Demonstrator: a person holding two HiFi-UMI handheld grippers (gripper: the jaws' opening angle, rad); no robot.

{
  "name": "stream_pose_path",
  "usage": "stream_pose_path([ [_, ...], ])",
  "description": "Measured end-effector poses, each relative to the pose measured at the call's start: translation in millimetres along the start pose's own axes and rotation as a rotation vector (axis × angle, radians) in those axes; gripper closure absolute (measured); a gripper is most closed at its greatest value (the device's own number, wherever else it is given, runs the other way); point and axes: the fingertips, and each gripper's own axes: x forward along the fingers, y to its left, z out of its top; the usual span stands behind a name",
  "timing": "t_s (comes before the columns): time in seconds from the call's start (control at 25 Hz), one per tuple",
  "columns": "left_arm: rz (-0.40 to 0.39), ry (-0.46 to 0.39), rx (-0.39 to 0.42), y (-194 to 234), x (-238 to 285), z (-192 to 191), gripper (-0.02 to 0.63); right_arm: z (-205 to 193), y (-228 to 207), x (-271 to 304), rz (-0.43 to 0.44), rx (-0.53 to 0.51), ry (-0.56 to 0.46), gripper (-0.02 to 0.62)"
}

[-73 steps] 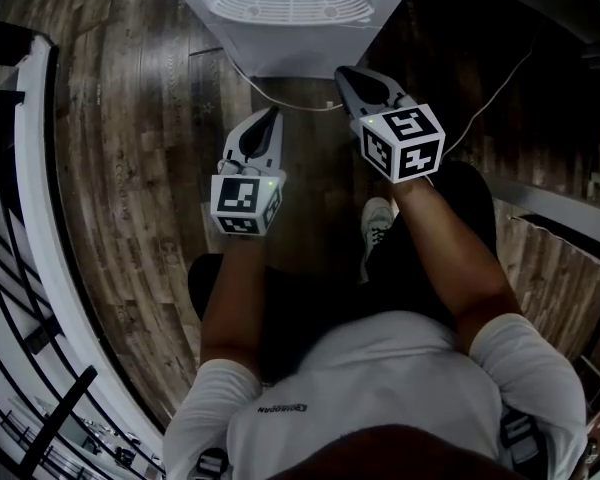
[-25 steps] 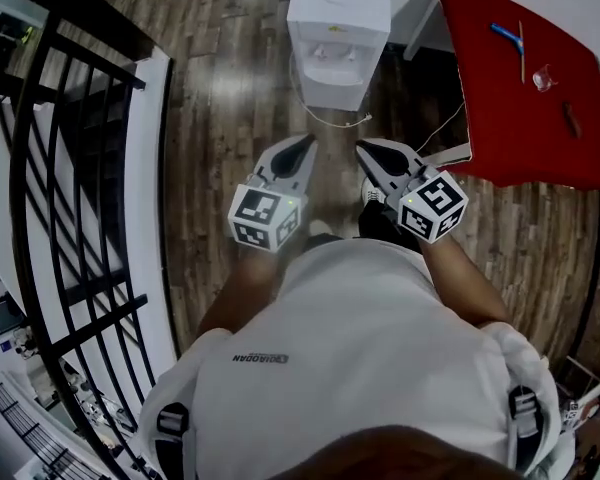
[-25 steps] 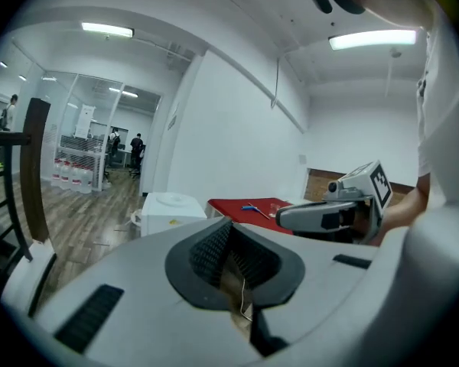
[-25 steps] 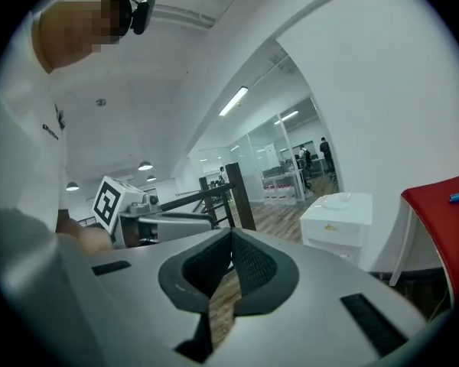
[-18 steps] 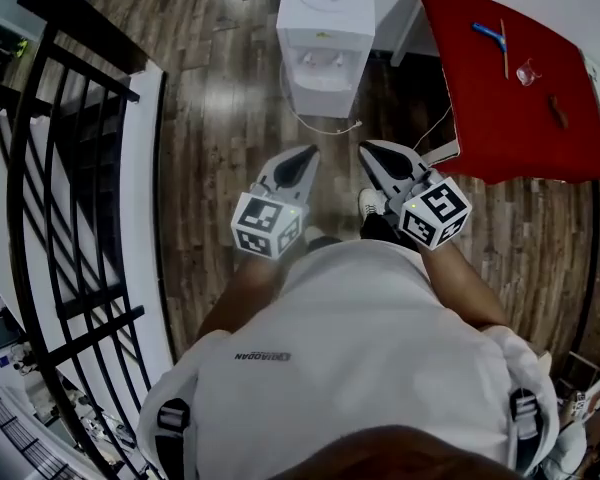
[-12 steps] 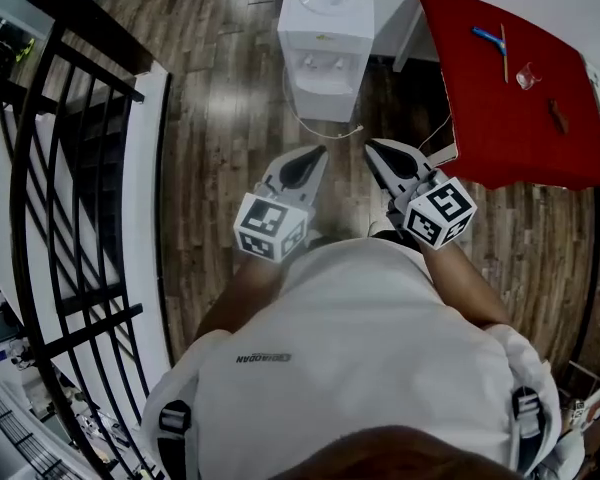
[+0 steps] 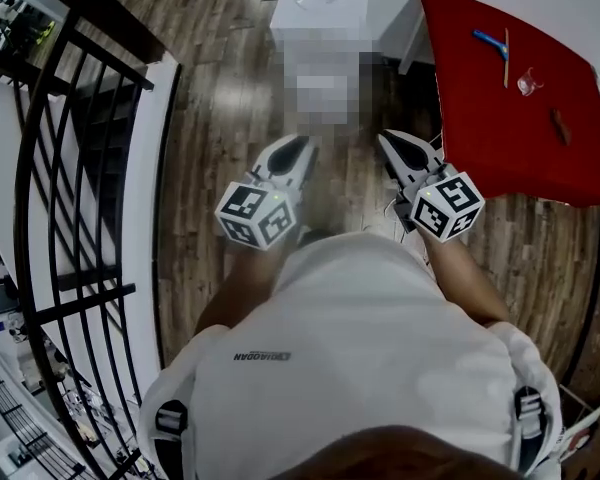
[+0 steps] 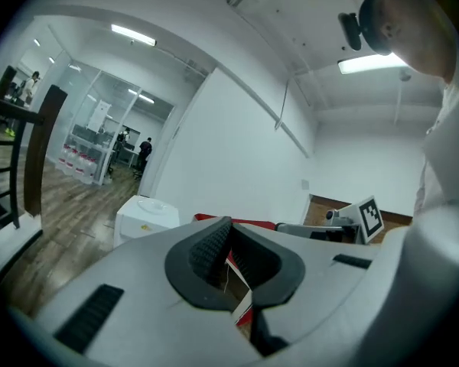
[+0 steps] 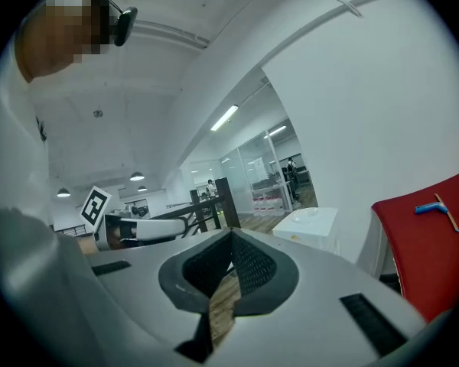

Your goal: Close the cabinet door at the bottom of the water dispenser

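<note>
Water dispenser (image 7: pixel 318 0): white, standing on the wooden floor (image 7: pixel 220 118) against the white wall, just left of the red table (image 7: pixel 500 98) and well ahead of both grippers.
Cabinet door: the dispenser's front is blurred over in the head view, and the gripper views catch only its top, so the door's position cannot be told.
Left gripper (image 7: pixel 298 146): held out level before the person's chest and aimed toward the dispenser; jaws pressed together at the tips with nothing between them.
Right gripper (image 7: pixel 390 140): alongside the left, apart from it, pointing the same way; jaws pressed together, also empty.
Red table: carries a blue tool (image 7: pixel 490 38) and a clear cup (image 7: pixel 526 80).
Railing (image 7: pixel 70 168): black bars run along the person's left.
</note>
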Motion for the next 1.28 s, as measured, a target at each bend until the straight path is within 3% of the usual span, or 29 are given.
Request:
stream_pose_path([
  [0.28,0.062,0.038,0.174,-41,9,-19,0.611,-15,-11,-31,0.054,0.003,0.023,0.574],
  [0.64,0.089,0.066,0.152,-33,-3,-23,0.611,-24,-2,-30,0.034,-0.004,0.029,0.574],
  [1.28,0.010,0.091,0.212,18,-31,-7,0.611,-39,30,13,-0.084,0.011,0.027,0.574],
])
